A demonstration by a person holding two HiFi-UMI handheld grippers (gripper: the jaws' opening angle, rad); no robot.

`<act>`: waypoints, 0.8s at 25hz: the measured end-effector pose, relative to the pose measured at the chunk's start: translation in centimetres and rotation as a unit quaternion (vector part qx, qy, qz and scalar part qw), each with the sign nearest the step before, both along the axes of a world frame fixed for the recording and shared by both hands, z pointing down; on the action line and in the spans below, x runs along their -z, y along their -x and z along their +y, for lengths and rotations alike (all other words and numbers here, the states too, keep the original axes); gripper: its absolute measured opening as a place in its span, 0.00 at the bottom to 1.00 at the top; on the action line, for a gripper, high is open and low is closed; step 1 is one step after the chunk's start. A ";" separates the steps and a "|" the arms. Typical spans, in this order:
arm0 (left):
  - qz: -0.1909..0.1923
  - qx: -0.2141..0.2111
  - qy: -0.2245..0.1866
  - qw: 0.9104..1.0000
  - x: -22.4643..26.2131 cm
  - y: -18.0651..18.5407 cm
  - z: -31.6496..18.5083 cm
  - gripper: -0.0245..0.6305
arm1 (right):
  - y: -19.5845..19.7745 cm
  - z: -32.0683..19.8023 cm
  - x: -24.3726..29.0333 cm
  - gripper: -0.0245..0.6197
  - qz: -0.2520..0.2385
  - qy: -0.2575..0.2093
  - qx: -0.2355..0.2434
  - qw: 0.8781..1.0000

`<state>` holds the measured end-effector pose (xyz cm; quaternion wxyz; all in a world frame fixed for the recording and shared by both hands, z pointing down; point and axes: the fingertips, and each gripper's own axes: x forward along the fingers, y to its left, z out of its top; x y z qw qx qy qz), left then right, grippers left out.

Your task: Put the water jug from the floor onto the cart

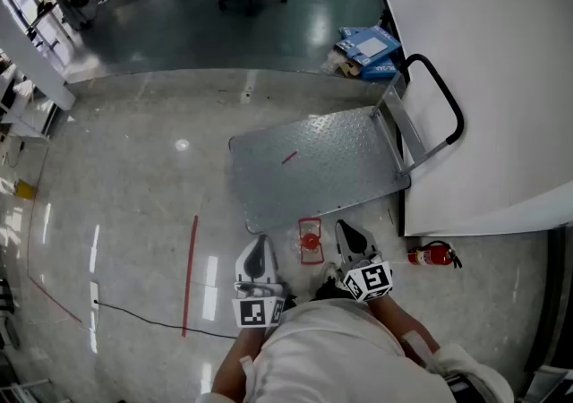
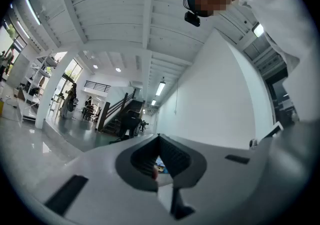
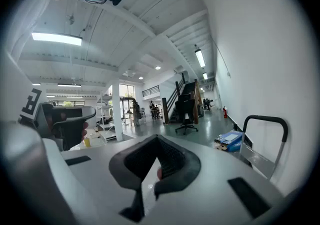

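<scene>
No text, number or brand is showing legibly anywhere; the marker cubes (image 1: 260,310) are displaying only black-and-white square patterns.

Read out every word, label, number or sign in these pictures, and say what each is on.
No text is readable.
Label on the fire extinguisher: too small.
Print on the blue boxes: too small.
The water jug: no legible label.
The cubes on the left gripper and right gripper: square patterns, not words.
</scene>
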<state>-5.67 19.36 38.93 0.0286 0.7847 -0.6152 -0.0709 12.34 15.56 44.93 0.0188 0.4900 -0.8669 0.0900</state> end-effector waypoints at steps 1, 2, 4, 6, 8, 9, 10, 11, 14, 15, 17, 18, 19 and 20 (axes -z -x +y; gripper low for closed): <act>0.000 -0.002 0.002 1.000 -0.1 0.0 0.0 0.04 | 0.0 0.0 -0.1 0.06 0.000 0.001 -0.001 1.000; 0.000 -0.003 0.004 1.000 -0.2 0.0 -0.1 0.04 | 0.0 0.0 -0.1 0.06 0.000 0.001 -0.002 1.000; -0.001 -0.004 0.004 1.000 -0.3 0.0 -0.1 0.04 | 0.0 -0.1 -0.3 0.06 -0.001 0.002 -0.004 1.000; -0.001 -0.005 0.002 1.000 -0.3 0.0 -0.3 0.04 | -0.1 -0.1 -0.4 0.06 -0.001 0.002 -0.005 1.000; -0.002 -0.006 0.002 1.000 -0.2 -0.1 -0.4 0.04 | -0.2 -0.2 -0.4 0.06 -0.001 0.001 -0.007 1.000; -0.002 -0.006 0.002 1.000 -0.2 -0.1 -0.5 0.04 | -0.3 -0.4 -0.4 0.06 0.001 -0.001 -0.009 1.000; -0.003 -0.006 0.003 1.000 -0.2 -0.1 -0.6 0.04 | -0.3 -0.5 -0.4 0.06 0.008 -0.004 -0.011 1.000; -0.004 -0.006 0.003 1.000 -0.1 -0.1 -0.7 0.04 | -0.2 -0.7 -0.7 0.06 0.023 -0.005 -0.009 1.000; -0.008 -0.009 0.001 1.000 -0.1 0.0 -0.6 0.04 | 1.5 -0.9 -4.8 0.06 0.113 0.033 0.047 0.992; -0.009 -0.009 0.000 1.000 -0.1 0.1 -0.6 0.04 | 2.5 -0.6 -7.5 0.06 0.153 0.068 0.086 0.982; -0.013 -0.008 0.002 1.000 -0.5 0.3 -0.9 0.04 | 4.3 0.6 -14.4 0.06 0.243 0.155 0.174 0.942; -0.013 -0.008 0.004 1.000 -0.9 0.5 -1.1 0.04 | 4.9 1.5 -17.8 0.06 0.286 0.189 0.214 0.915; -0.012 -0.007 0.008 1.000 -1.2 0.6 -1.2 0.04 | 5.4 2.5 -21.0 0.07 0.326 0.216 0.249 0.886; -0.009 -0.007 0.013 1.000 -1.6 0.6 -1.4 0.04 | 5.7 3.5 -23.9 0.09 0.361 0.235 0.282 0.857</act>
